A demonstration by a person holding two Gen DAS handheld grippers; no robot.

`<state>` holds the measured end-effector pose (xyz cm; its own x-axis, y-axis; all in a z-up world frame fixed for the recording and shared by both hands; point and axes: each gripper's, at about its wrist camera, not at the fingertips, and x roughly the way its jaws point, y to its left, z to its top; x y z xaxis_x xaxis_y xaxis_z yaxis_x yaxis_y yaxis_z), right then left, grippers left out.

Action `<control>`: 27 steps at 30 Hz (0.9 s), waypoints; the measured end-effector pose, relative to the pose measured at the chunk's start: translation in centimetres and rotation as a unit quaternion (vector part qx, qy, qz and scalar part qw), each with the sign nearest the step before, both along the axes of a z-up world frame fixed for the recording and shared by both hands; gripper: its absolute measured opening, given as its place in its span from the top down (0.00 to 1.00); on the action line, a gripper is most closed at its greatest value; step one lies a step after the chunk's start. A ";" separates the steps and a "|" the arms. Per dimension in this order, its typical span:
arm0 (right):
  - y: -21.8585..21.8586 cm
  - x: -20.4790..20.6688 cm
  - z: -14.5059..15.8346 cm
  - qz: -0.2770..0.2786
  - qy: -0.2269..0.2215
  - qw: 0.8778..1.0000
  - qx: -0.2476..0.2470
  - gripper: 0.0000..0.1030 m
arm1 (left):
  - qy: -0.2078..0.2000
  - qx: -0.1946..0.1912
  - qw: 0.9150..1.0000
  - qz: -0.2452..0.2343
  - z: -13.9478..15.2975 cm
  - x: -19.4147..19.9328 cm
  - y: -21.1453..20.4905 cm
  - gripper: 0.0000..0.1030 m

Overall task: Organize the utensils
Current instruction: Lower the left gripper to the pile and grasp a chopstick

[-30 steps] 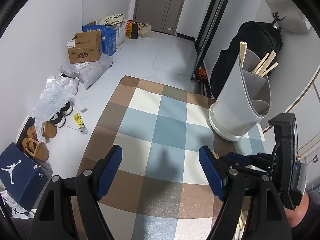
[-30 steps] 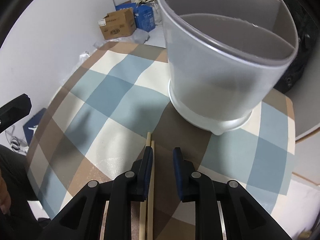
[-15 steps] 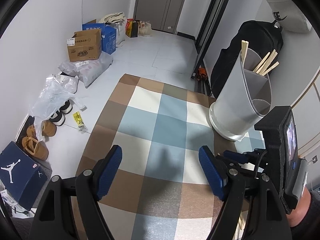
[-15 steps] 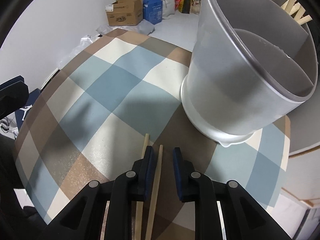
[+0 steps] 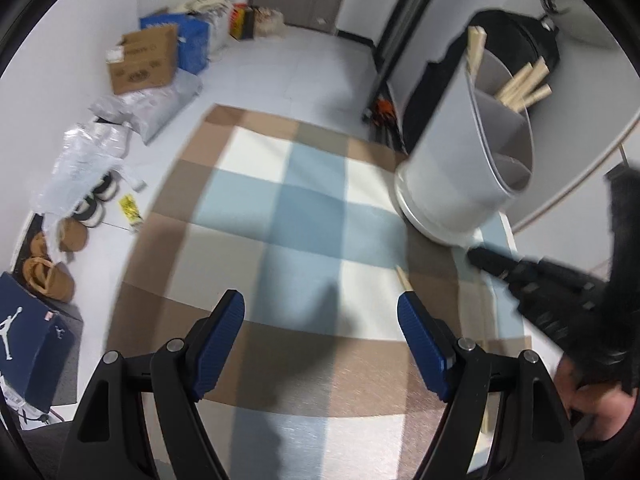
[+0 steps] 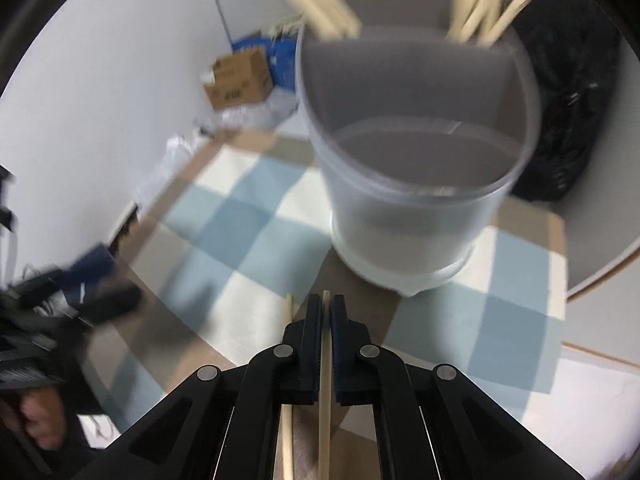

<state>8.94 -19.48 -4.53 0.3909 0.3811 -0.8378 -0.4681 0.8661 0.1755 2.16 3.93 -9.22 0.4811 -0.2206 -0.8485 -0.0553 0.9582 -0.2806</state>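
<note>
Two black hand-held tools work over a counter covered by a checked cloth point(image 5: 304, 208) of blue, brown and cream squares. The right tool point(image 6: 326, 312) has just been closing and now stands clamped on a single pale wooden chopstick point(image 6: 325, 380), which runs lengthwise between its dark blue pads with its tip poking just past them. A second pale wooden chopstick point(image 6: 288, 360) lies on the cloth just beside it, to the left in the right wrist view, and clear of the pads.

Ahead of the right tool stands a tall grey plastic utensil holder point(image 6: 412, 216), round, with inner dividers that split it into compartments. Its near compartment faces the tool; bundles of pale wooden chopsticks point(image 6: 484, 12) lean out of the far compartments, some to the left and some to the right. The holder sits on the cloth at the far right part of the counter, near a curved white edge.

The left tool point(image 5: 320, 320) hangs over the middle of the cloth with its blue-padded fingers point(image 5: 218, 340) wide apart and nothing between them. From its view the same holder point(image 5: 460, 168) appears at the right, with the right tool point(image 5: 480, 258) reaching in low beside its base.

Beyond the counter, on the pale floor along the wall, sit a brown cardboard box point(image 5: 144, 60), blue boxes and plastic bags. Both views are blurred.
</note>
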 end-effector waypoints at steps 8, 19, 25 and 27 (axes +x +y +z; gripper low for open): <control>-4.0 -1.6 4.5 -0.038 -0.059 0.995 0.075 0.97 | 0.031 0.001 0.999 -0.026 -0.2 1.6 -3.7 0.28; -8.3 -4.5 7.1 -0.053 -0.099 0.986 0.120 0.97 | 0.132 0.007 0.991 -0.003 -2.9 4.6 -6.7 0.55; -9.7 -5.0 8.0 -0.070 -0.103 0.982 0.143 0.97 | 0.157 0.011 0.987 0.028 -3.2 5.4 -7.1 0.83; -10.1 -4.9 8.2 -0.074 -0.101 0.980 0.153 0.97 | 0.161 0.016 0.986 0.034 -3.3 5.4 -7.1 0.95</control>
